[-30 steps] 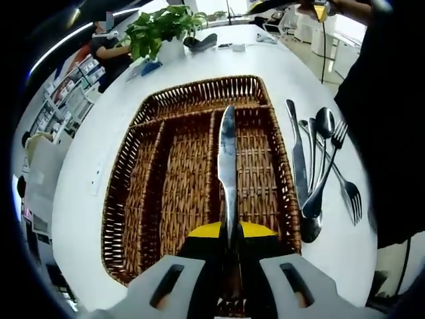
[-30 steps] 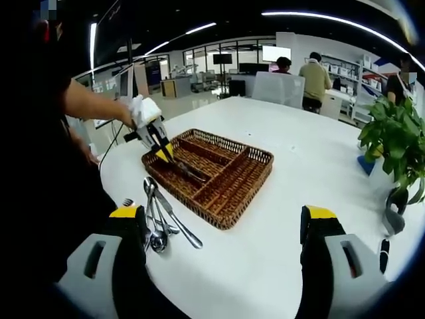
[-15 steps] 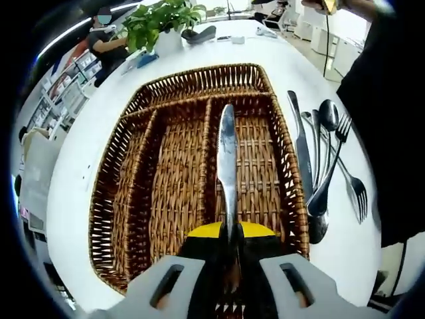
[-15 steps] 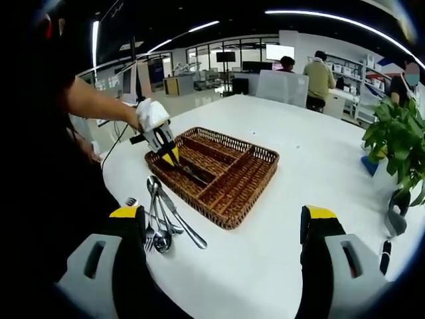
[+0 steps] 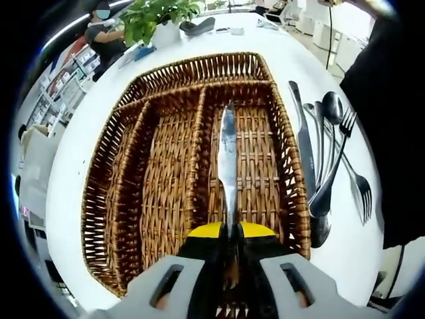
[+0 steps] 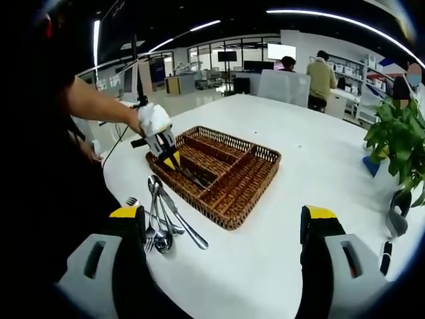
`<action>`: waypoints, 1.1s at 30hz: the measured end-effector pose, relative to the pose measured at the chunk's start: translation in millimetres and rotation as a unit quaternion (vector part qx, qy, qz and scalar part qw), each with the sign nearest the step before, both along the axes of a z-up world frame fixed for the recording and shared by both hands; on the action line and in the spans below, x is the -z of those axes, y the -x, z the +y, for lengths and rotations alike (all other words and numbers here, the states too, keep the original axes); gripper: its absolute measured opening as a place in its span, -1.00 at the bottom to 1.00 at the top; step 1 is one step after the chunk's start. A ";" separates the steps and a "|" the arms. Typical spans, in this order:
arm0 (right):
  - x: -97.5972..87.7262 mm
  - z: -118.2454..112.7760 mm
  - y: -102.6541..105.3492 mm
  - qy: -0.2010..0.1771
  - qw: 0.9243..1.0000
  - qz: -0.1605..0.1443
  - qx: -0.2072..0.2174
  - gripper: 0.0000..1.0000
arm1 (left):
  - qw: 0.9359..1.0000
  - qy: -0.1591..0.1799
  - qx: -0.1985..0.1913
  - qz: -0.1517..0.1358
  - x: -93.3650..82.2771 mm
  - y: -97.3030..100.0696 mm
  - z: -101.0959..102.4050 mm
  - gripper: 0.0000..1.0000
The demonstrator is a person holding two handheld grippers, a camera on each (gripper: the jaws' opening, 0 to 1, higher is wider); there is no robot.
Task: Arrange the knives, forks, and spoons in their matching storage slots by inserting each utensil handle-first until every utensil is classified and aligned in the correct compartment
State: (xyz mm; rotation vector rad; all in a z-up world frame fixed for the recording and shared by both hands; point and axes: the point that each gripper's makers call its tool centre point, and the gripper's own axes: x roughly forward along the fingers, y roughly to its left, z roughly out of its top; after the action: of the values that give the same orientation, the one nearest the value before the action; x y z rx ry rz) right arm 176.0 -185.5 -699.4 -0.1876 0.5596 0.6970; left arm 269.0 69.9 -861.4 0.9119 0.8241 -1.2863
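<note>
Clamping knife [image 5: 227,156] handle, left claw [image 5: 226,234] over tray [image 5: 119,166] slot; right claw [image 6: 222,229] apart.

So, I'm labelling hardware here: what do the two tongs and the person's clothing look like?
Both tongs have grey bodies with slotted arms and black jaws tipped yellow: left tongs, right tongs. A white wrap covers the hand on the left tongs. The person wears dark clothes.

Bright ceiling strips [image 6: 312,16] light both sharp views — edges bowed by fisheye.
</note>
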 end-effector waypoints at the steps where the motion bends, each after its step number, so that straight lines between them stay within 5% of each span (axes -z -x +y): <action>1: 0.2 -0.3 0.2 0.000 1.000 0.000 0.001 1.00 | 1.000 -0.002 -0.001 0.000 1.3 0.1 0.2 -0.87; 19: 3.2 4.5 0.7 -0.004 1.000 0.000 -0.001 1.00 | 1.000 0.001 -0.018 -0.010 1.4 -1.7 1.7 -0.87; 22: 3.3 5.9 0.4 -0.004 1.000 0.000 -0.003 1.00 | 0.999 0.011 -0.041 0.014 3.1 -1.8 1.9 -0.86; 33: 2.7 6.8 0.9 -0.005 1.000 -0.003 -0.005 1.00 | 0.998 0.034 -0.052 -0.002 -4.9 0.5 2.9 -0.75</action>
State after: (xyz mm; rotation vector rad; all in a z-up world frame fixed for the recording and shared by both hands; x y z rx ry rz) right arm 175.1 -178.7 -702.1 -0.1827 0.5491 0.7079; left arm 268.5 72.9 -856.5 0.8082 0.8096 -1.2140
